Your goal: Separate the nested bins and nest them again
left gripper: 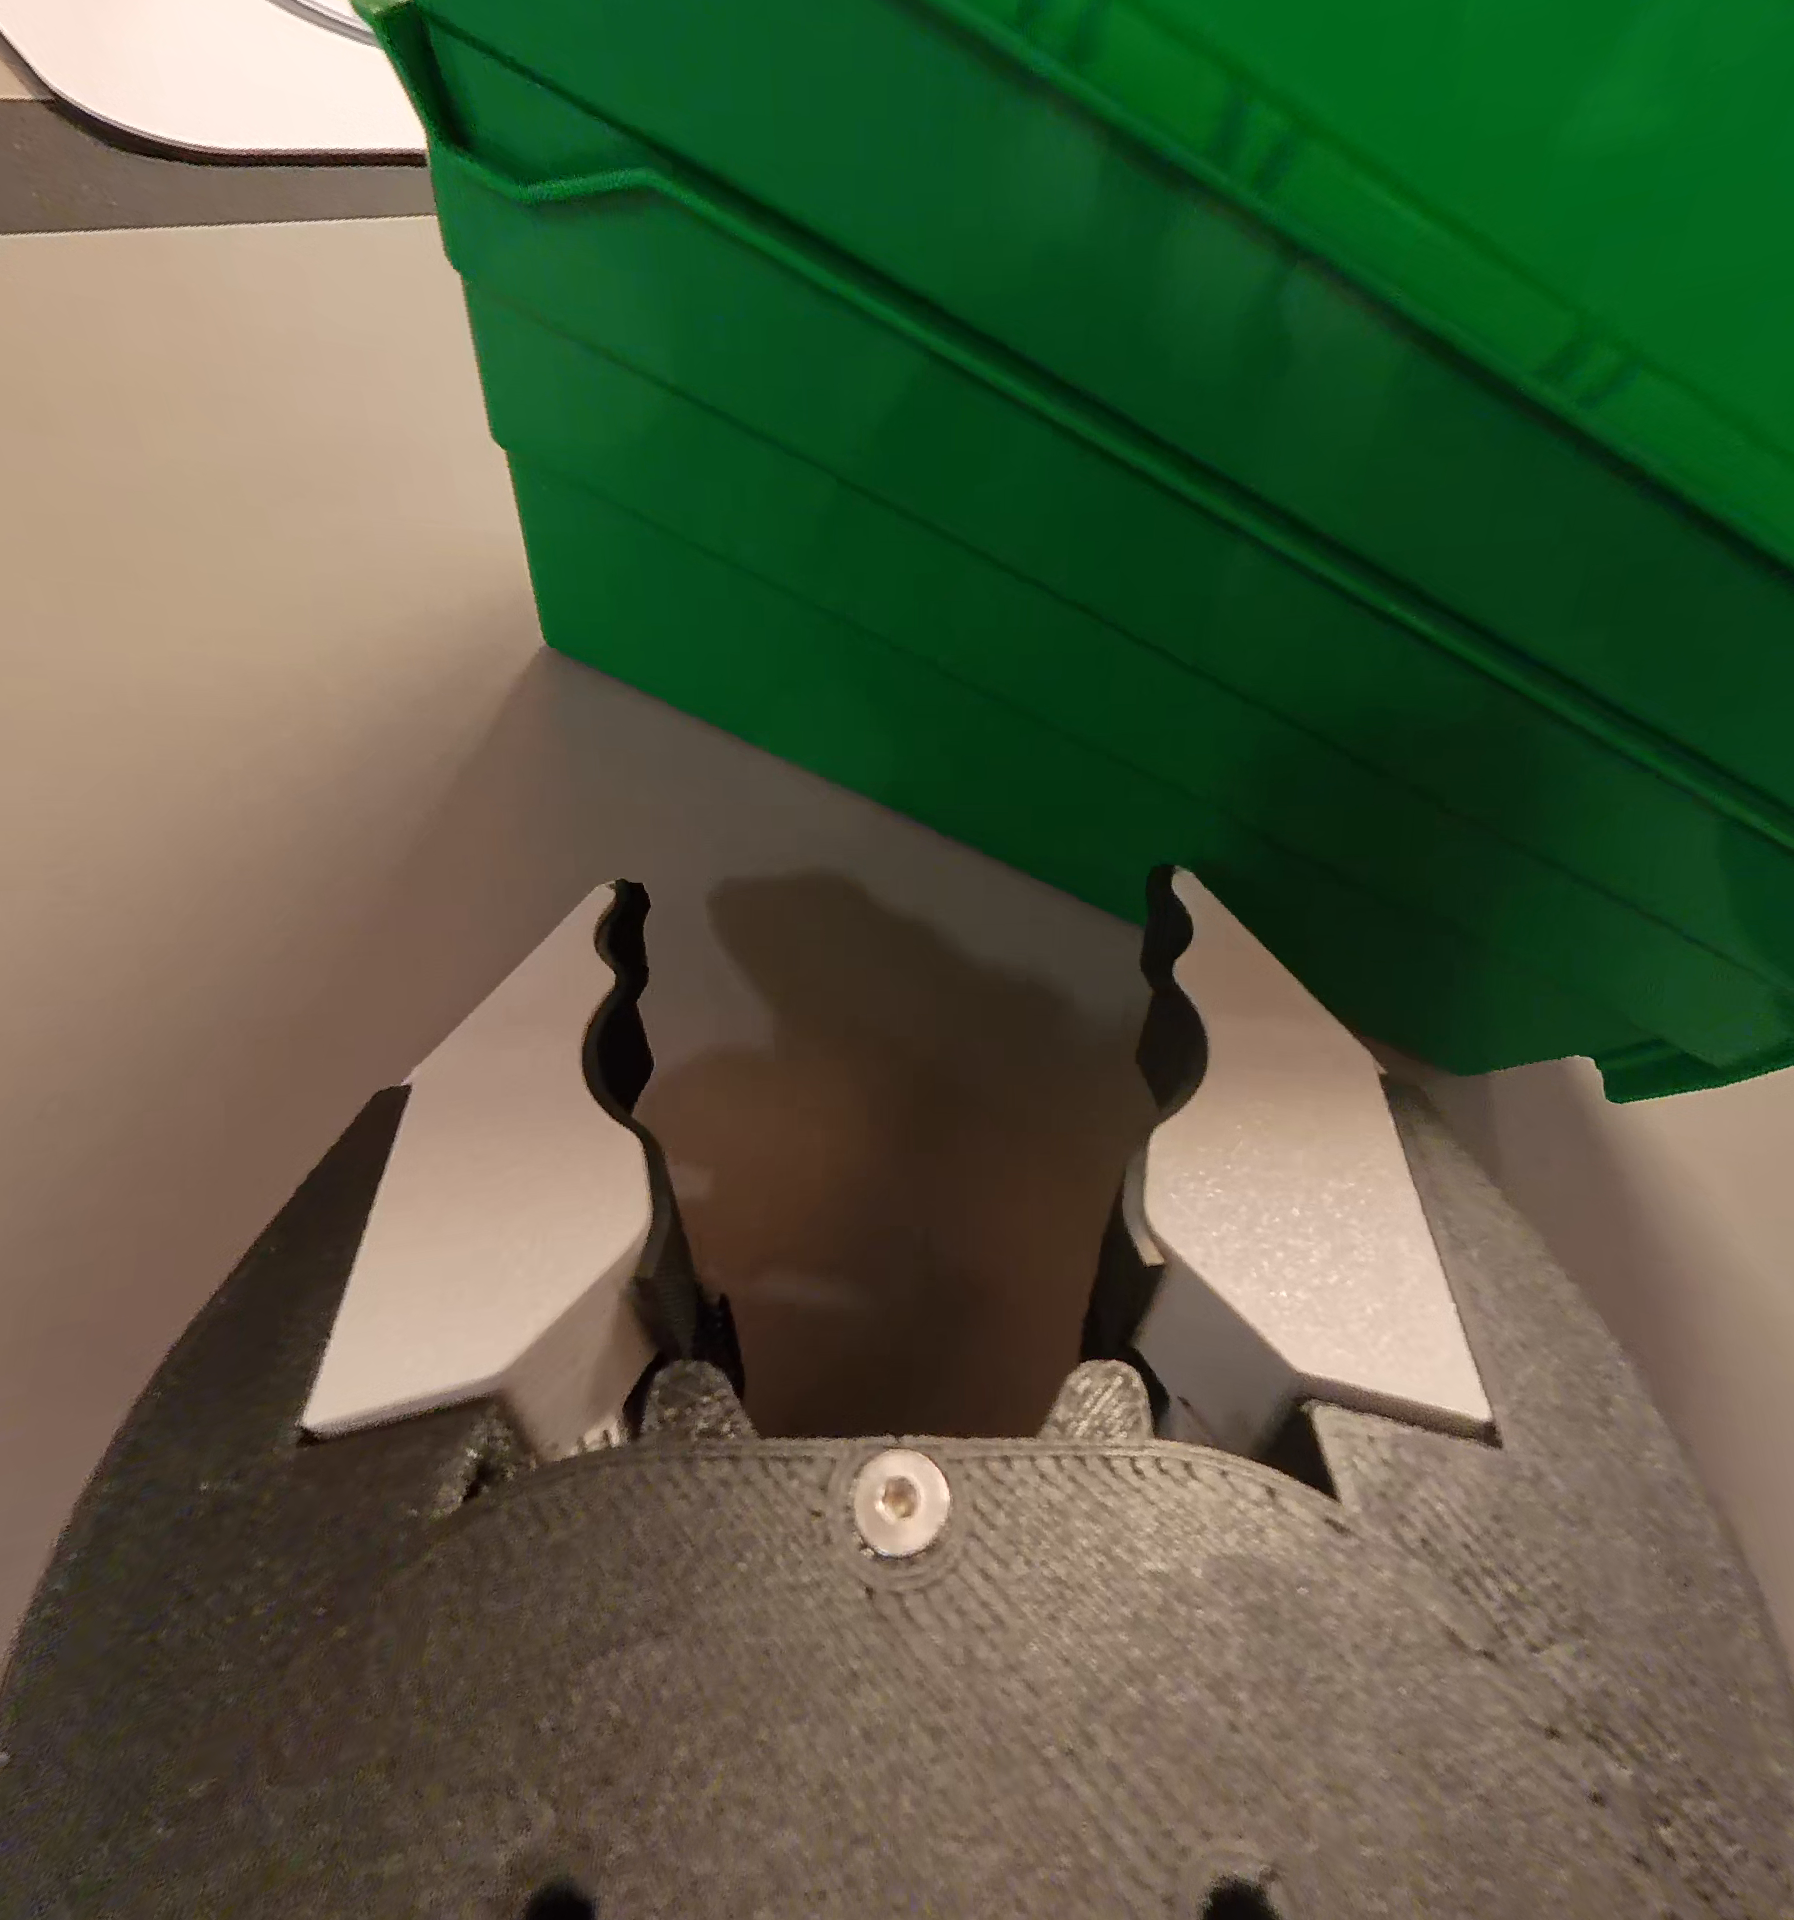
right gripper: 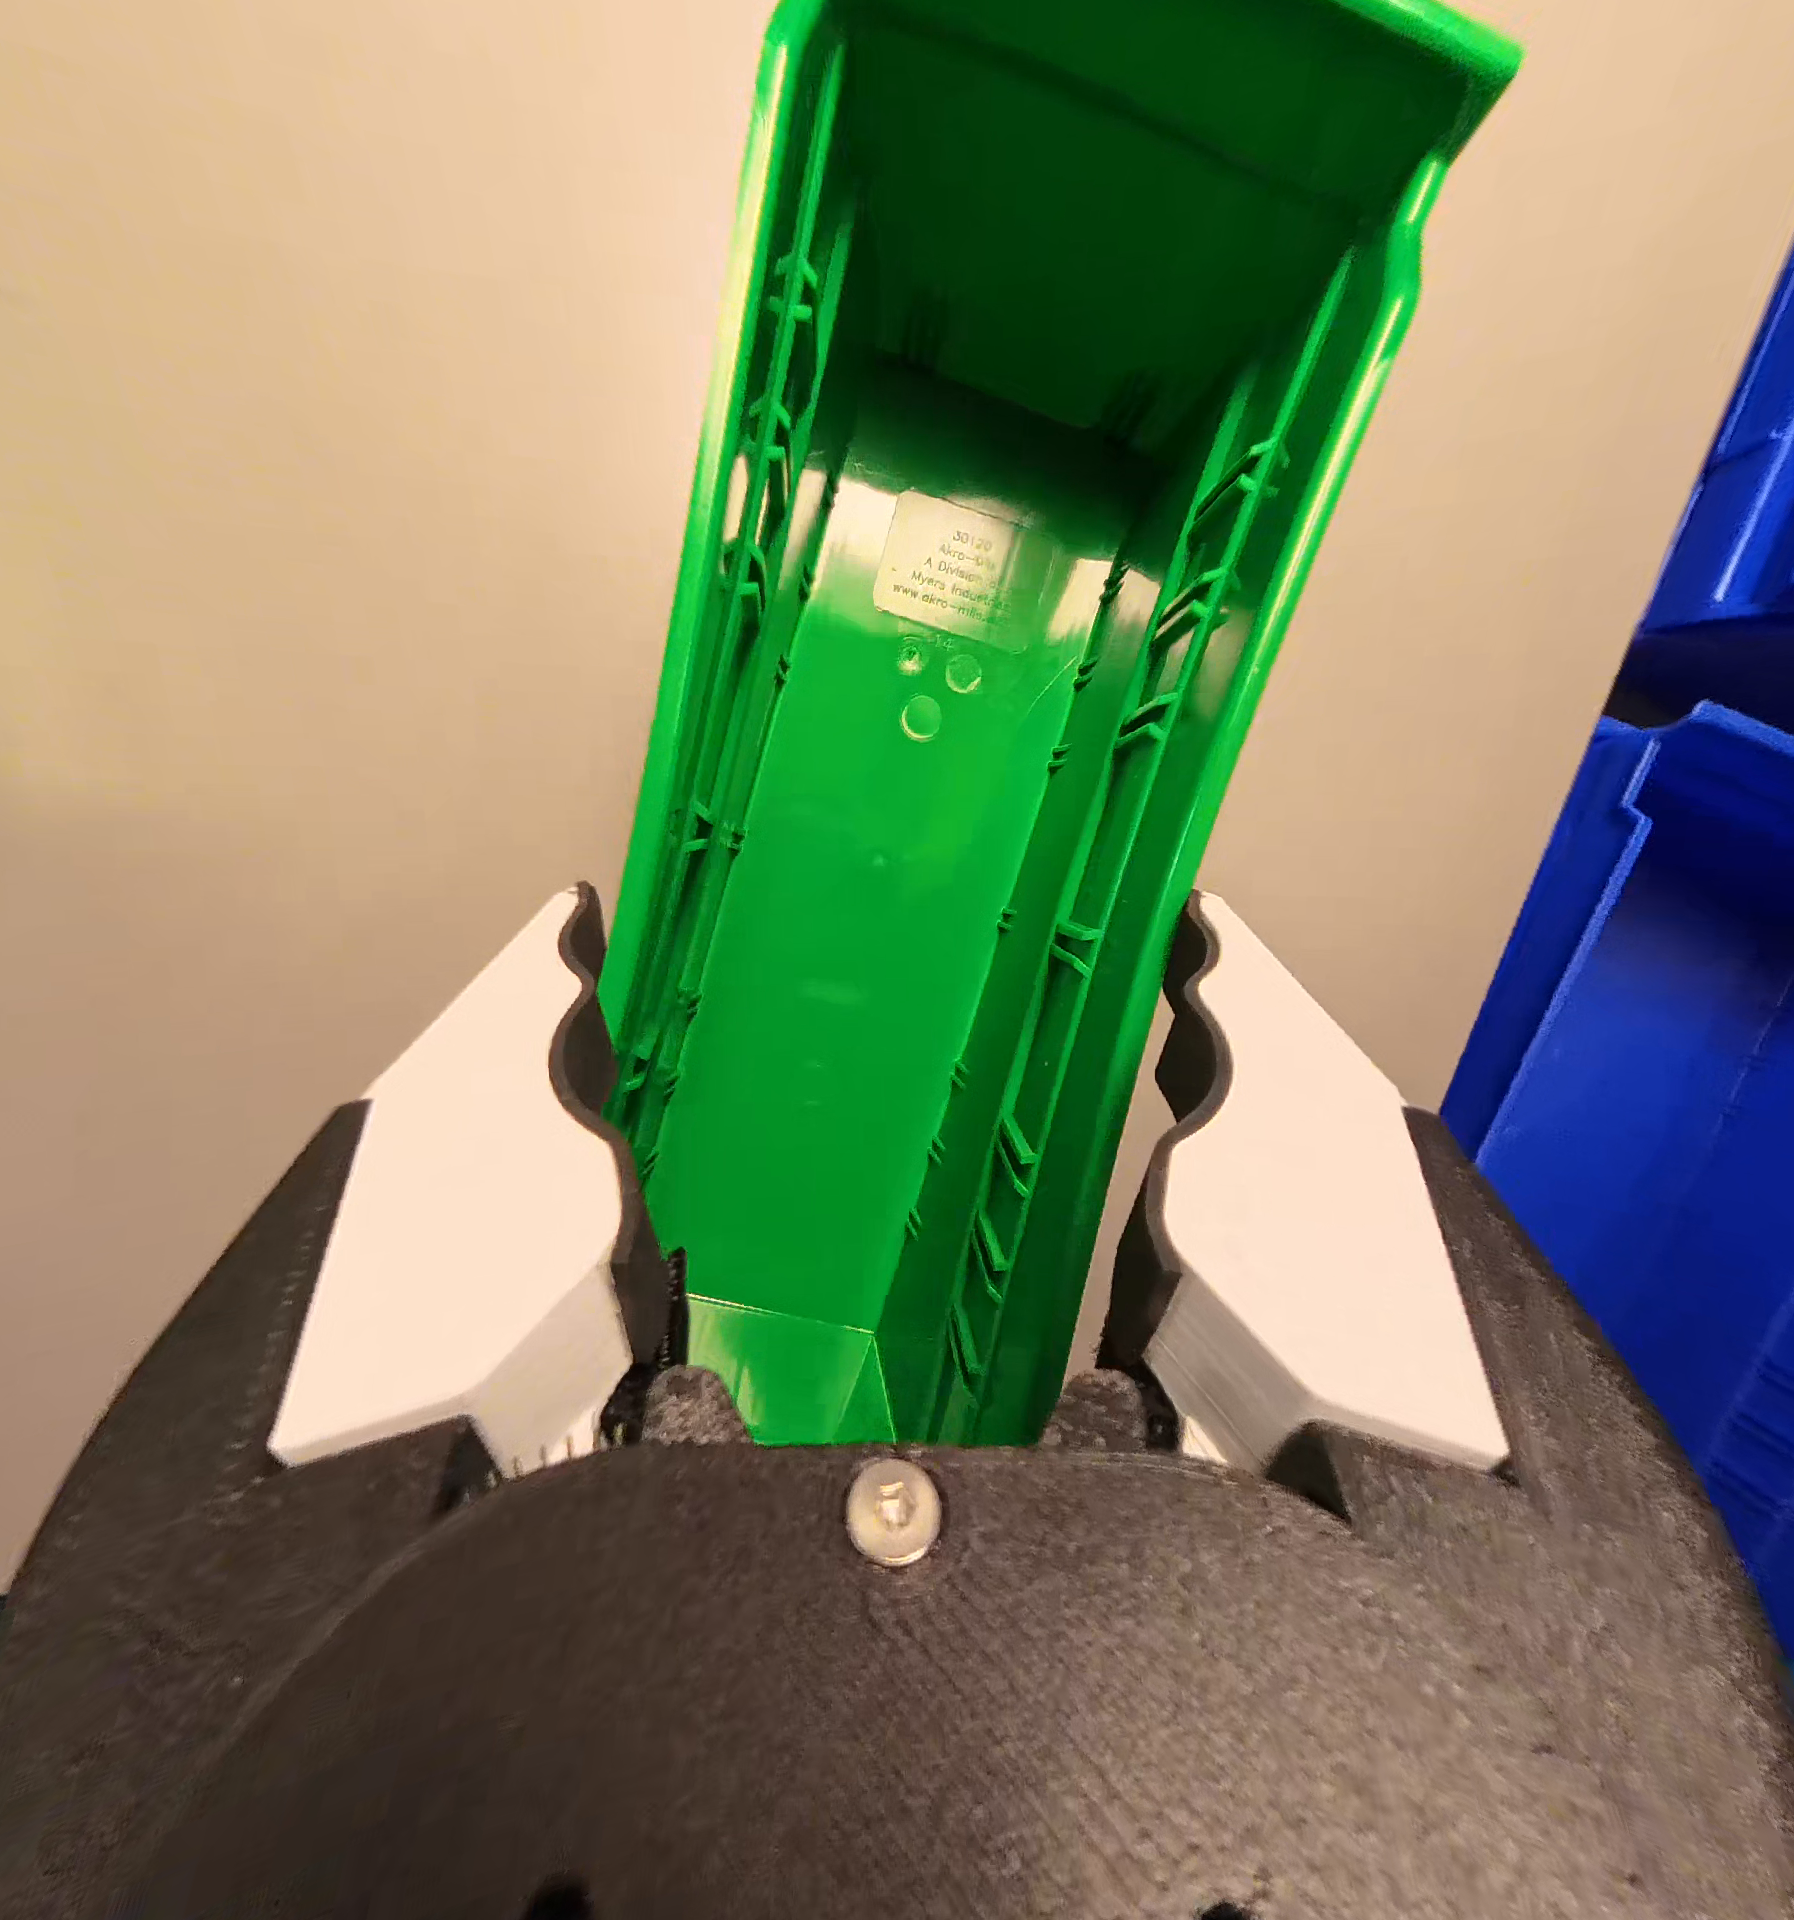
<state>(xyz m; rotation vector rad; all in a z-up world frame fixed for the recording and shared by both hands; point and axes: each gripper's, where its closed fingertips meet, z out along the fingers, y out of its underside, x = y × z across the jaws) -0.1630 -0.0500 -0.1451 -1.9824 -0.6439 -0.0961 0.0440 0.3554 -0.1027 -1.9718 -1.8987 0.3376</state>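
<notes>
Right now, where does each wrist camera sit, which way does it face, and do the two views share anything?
Left wrist view: sits behind the left claw, facing down at the beige table beside the green bin stack; its open fingers hold nothing.
Right wrist view: sits behind the right claw, facing along a green bin set between its fingers; blue bins at right.
Shared: green bins only; whether it is the same bin cannot be told. Neither shows the other claw.

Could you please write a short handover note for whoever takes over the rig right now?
Left gripper: open, nothing between its fingers, beside the green bin stack on the table.
Right gripper: around one green bin, seen from its underside; both pads appear to press its sides.
Blue bins at right.
Done: one bin apparently out of the stack.
Left: separate the rest, then nest again.
</notes>
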